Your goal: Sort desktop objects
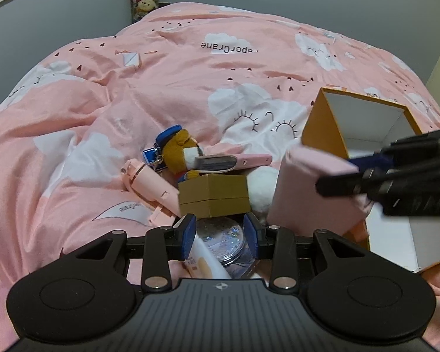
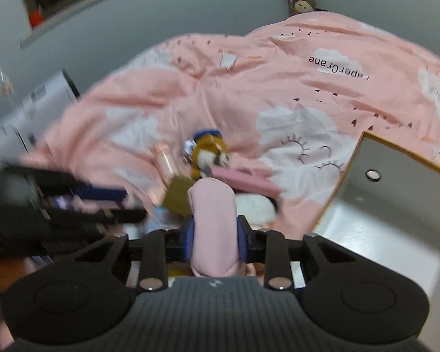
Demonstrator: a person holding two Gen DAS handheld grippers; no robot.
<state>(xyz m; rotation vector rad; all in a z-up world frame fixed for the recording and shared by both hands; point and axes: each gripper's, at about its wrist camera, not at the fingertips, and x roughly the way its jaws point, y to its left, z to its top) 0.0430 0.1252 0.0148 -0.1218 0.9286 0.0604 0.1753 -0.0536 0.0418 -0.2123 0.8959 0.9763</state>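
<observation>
Two claws at work over the bed [image 1: 167, 58], and the right claw [image 2: 215, 239] has the action: its blue pads are clamped on a pink pouch [image 2: 214, 223], which bulges out above and below the grip. That bulge suggests a soft, light, padded thing that squashes rather than slips, so a mid-body pinch looks sound, though the loose ends may flop. From the left wrist view the pink pouch [image 1: 314, 187] hangs just beside the orange box [image 1: 363, 126], open and white inside. The left claw [image 1: 220, 236] stands partly apart over a clear round case [image 1: 223, 234], pads not visibly pressing it. That case looks hard, slick and crackable; grip it across the rim. Behind lie a small cardboard box [image 1: 217, 196] and a plush toy [image 1: 182, 152].
</observation>
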